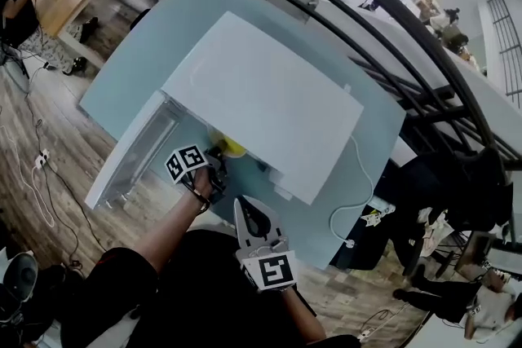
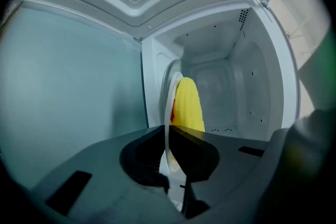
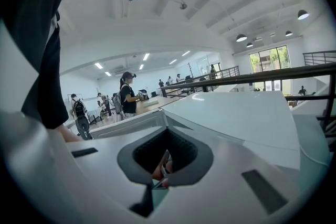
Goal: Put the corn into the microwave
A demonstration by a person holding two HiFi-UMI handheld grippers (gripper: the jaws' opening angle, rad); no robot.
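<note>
Head view: at centre the left claw (image 1: pixel 216 171) reaches the open microwave (image 1: pixel 269 102) on the desk (image 1: pixel 139 61), with the corn (image 1: pixel 232 147) at its tip. Left gripper view: it is clenched on the rim of a white plate (image 2: pixel 168 134) that carries the corn, just before the cavity; I would keep the plate level and slide it deeper before letting go. Right gripper view: the right claw (image 3: pixel 157 191) is clenched, empty and held back.

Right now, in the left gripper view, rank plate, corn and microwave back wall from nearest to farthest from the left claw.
1. plate, edge-on, clamped in the left claw.
2. corn, on the plate, just ahead.
3. microwave back wall, deep inside.
</note>
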